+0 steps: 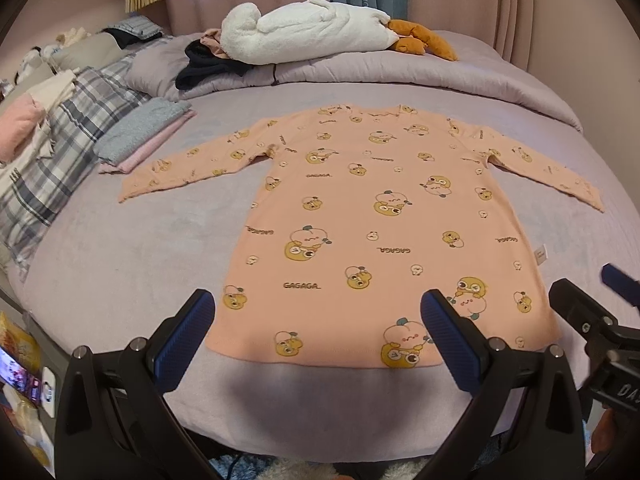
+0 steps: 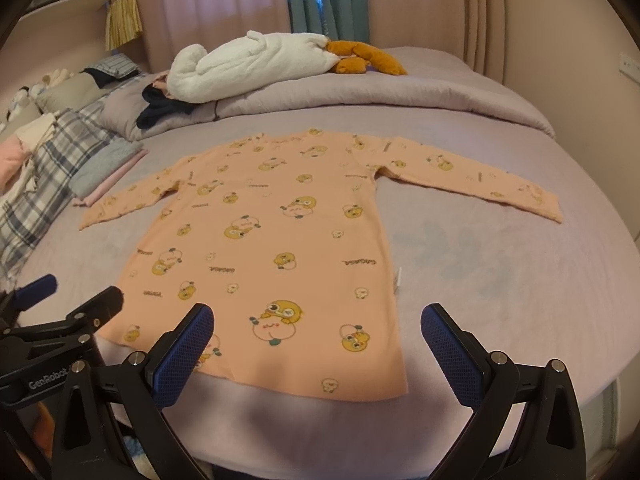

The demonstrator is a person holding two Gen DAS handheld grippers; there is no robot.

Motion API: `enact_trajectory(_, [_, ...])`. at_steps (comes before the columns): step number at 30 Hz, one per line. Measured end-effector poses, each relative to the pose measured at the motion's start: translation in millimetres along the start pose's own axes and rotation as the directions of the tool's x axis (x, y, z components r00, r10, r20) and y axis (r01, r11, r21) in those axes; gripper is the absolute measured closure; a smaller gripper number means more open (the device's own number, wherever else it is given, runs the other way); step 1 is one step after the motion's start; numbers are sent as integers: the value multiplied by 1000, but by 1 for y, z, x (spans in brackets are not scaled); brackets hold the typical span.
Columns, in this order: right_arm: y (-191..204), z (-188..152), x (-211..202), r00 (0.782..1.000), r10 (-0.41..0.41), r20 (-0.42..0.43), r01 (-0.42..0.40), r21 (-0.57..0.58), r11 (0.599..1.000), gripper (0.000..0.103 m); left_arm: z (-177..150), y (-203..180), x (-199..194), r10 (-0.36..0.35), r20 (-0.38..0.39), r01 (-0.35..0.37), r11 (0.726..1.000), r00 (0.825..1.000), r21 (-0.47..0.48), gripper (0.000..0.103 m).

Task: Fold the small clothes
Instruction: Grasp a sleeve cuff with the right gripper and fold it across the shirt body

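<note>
A peach long-sleeved top (image 1: 360,208) (image 2: 280,240) printed with yellow cartoon figures lies spread flat on the lilac bed, hem toward me and both sleeves stretched out sideways. My left gripper (image 1: 320,316) hovers open over the left half of the hem, holding nothing. Over the hem's right corner, my right gripper (image 2: 318,328) stands open with nothing between its fingers. In the left wrist view the right gripper (image 1: 588,292) shows at the right edge. In the right wrist view the left gripper (image 2: 76,292) shows at the left edge.
Folded grey and pink clothes (image 1: 140,140) (image 2: 108,168) lie left of the top's sleeve. A plaid blanket (image 1: 60,152) covers the left side. A rolled quilt (image 1: 360,72) with a white plush toy (image 1: 304,32) and dark garment (image 1: 208,68) lies behind. The bed edge (image 2: 600,384) runs near me.
</note>
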State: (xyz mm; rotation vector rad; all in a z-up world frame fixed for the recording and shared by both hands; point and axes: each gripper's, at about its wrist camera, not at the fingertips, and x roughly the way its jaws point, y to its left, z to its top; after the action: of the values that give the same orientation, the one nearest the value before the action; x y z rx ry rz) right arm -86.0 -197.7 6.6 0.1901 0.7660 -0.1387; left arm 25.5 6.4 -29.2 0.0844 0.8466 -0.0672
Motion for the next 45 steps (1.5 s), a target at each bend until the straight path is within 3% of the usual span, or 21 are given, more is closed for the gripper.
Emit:
enact_trajectory(5, [-39,0,21,978,208,-24,-202,162,966,1,-1,9,32,-84,-83,80,995,993,-52,0])
enact_trajectory(9, [-97,-1,46,960,281,1,-263,357,896,1,2,19,58,-155,-141,135,981,978,-139,0])
enact_trajectory(13, [-163,1,64,971,234,53,-227,516,826,1,19,30,81,-193,-150,157,962,970,-224,0])
enact_trajectory(17, [-219,4,78,989,134,66,-146,613,777,1,44,30,97,-305,-135,253,917,943,-308,0])
enact_trajectory(22, [-273,17,87,988,77,131,-148,714,685,1,79,26,110,-305,-89,256,899,948,-355,0])
enact_trajectory(24, [-285,21,89,988,52,148,-145,731,666,1,91,26,117,-311,-73,264,891,948,-370,0])
enact_trajectory(33, [-328,36,105,961,-17,275,-224,818,530,1,135,3,151,-299,-76,262,913,951,-313,0])
enact_trajectory(35, [-334,38,106,960,-37,278,-219,825,521,14,138,-1,155,-288,-82,253,921,954,-295,0])
enact_trajectory(37, [-339,36,113,975,-42,218,-168,846,507,59,140,0,160,-287,-90,250,923,954,-294,0])
enact_trajectory(38, [-343,37,118,980,-48,191,-143,856,498,69,140,1,164,-289,-98,248,921,952,-299,0])
enact_trajectory(39, [-344,35,120,983,-54,173,-125,863,489,86,140,4,166,-291,-104,248,920,951,-304,0])
enact_trajectory(41, [-346,34,118,984,-52,168,-123,867,483,93,141,10,169,-285,-111,240,921,952,-307,0])
enact_trajectory(45, [-316,69,103,986,-57,159,-95,802,590,95,142,25,166,-259,-98,221,931,961,-289,0])
